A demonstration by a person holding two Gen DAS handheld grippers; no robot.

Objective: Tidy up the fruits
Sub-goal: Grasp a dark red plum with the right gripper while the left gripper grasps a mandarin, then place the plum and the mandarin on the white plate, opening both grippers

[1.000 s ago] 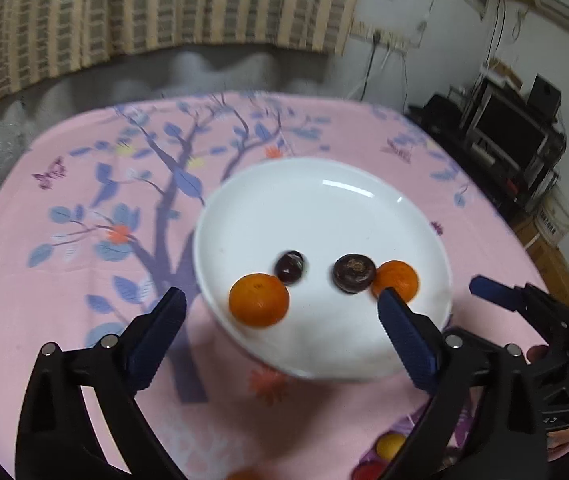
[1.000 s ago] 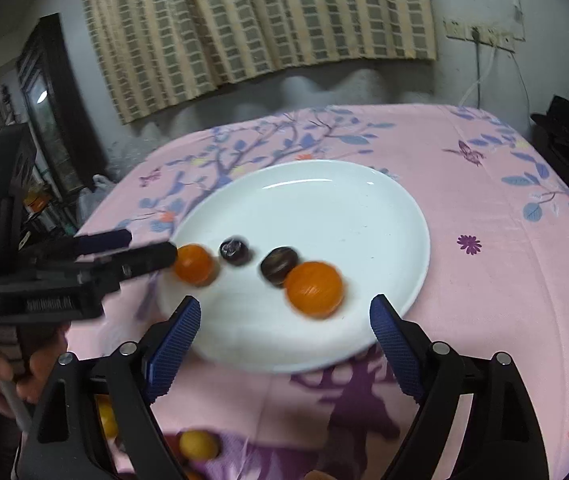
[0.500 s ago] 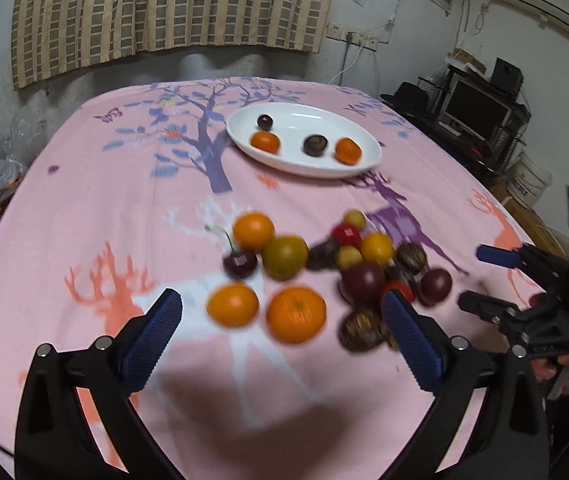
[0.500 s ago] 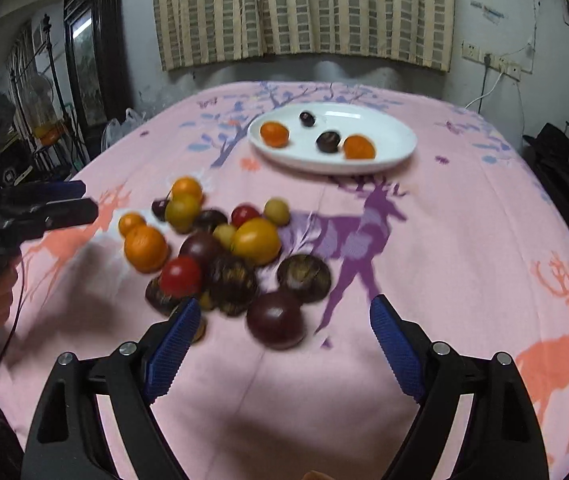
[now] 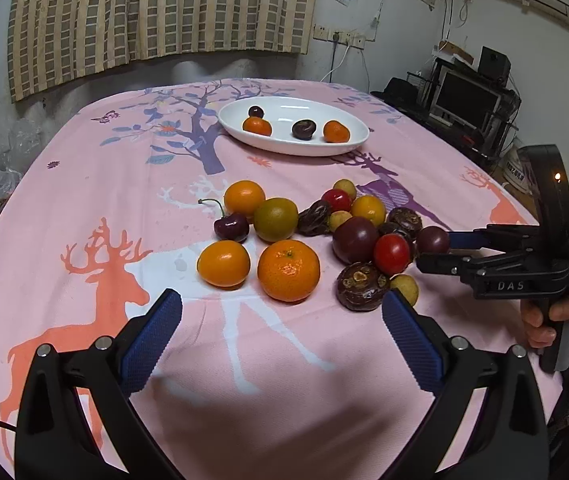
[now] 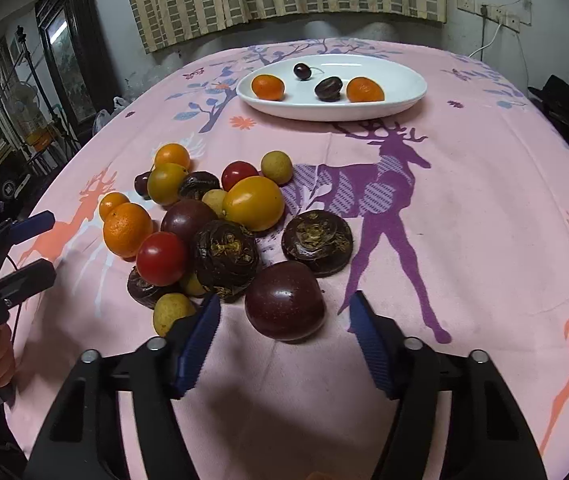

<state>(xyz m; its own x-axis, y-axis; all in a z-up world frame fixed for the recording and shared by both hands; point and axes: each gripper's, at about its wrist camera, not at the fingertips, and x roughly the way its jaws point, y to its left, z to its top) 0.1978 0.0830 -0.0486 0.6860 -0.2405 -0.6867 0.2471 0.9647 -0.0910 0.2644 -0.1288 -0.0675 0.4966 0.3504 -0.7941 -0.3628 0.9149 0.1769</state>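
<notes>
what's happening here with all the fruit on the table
A person with a gripper in each hand is sorting fruit from a pile onto a white plate, which holds four pieces so far. The right gripper is open around a dark plum. The left gripper, open and empty, faces a big orange.

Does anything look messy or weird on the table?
Yes: most fruit sits in a loose pile on the pink tablecloth, while only four pieces lie on the white plate. Nothing looks spilled or broken.
</notes>
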